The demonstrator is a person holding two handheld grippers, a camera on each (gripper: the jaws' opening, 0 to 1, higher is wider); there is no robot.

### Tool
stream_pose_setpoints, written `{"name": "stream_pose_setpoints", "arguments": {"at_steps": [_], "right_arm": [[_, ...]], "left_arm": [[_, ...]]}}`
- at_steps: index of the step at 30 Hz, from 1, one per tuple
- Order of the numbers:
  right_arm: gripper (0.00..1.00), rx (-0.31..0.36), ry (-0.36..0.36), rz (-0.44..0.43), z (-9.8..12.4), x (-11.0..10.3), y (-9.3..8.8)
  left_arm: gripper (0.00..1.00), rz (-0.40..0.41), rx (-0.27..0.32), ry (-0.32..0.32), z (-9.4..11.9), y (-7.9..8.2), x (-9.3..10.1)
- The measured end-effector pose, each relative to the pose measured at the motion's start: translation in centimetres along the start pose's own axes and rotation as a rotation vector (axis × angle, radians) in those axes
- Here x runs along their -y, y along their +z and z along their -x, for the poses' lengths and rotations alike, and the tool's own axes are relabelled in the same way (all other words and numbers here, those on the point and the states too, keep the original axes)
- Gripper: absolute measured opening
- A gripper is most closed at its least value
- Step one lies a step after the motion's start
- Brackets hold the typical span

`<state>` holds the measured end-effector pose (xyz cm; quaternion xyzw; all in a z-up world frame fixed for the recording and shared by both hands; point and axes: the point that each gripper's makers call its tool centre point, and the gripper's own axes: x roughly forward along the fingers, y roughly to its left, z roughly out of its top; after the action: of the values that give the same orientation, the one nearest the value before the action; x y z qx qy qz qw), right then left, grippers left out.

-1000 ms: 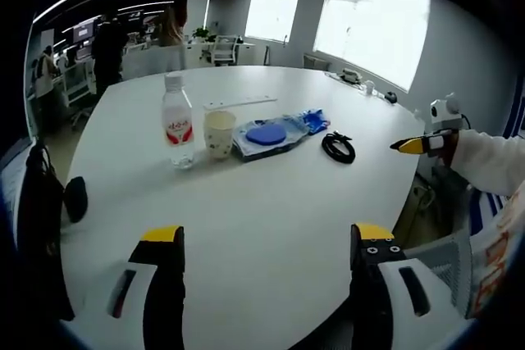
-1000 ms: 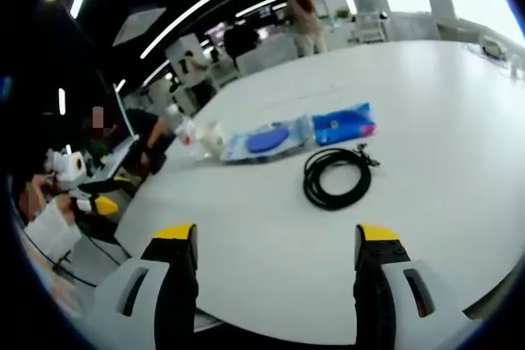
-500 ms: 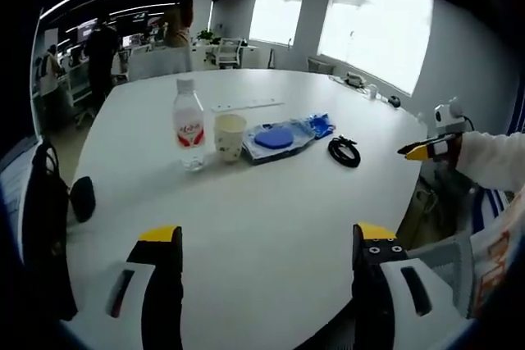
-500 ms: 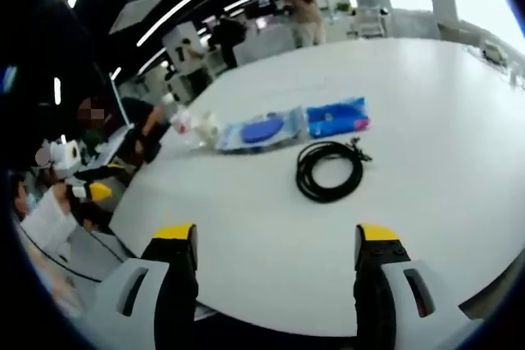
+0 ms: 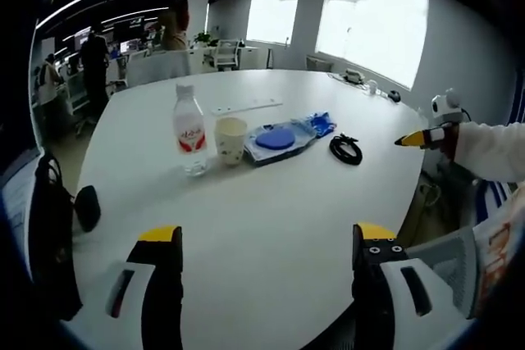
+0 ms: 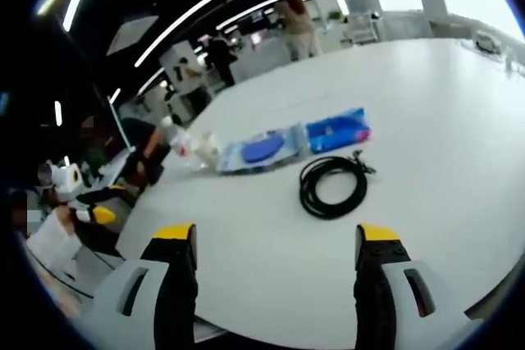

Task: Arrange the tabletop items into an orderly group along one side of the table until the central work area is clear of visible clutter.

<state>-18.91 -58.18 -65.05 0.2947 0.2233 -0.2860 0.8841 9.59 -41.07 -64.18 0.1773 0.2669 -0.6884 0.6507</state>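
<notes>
- Where the left gripper view looks along its own jaws, left gripper held over the near edge of the white table, jaws spread wide apart, nothing between them.
- Ahead of the left jaw: water bottle standing upright, red label, well beyond the tips.
- Just right of the bottle, near it: paper cup, upright.
- Beyond the gap between the jaws: clear pouch lying flat with a round blue disc inside; blue packet touching its far-right end.
- Further right, ahead of the right jaw: coiled black cable, apart from the packet.
- Far right: right gripper reaching in with a yellow tip, held by a white sleeve.
- Far left, at the table edge: small black object, too dark to name.
- From the right gripper view: right gripper hovering above the table, jaws likewise parted and empty.
- Straight ahead between the jaws: cable, closest of the items.
- Past it: blue packet, pouch to its left, then cup and bottle in a blurred row trending left.
- Far left, low: left gripper, yellow tip showing.
</notes>
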Motion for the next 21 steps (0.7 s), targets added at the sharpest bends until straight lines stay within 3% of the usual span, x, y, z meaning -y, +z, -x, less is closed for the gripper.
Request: {"name": "stream_pose_setpoints", "arguments": {"at_steps": [21], "right_arm": [[0.77, -0.002, 0.012, 0.026, -0.8, -0.6, 1.0]], "left_arm": [[0.88, 0.004, 0.054, 0.021, 1.1, 0.5, -1.3]]}}
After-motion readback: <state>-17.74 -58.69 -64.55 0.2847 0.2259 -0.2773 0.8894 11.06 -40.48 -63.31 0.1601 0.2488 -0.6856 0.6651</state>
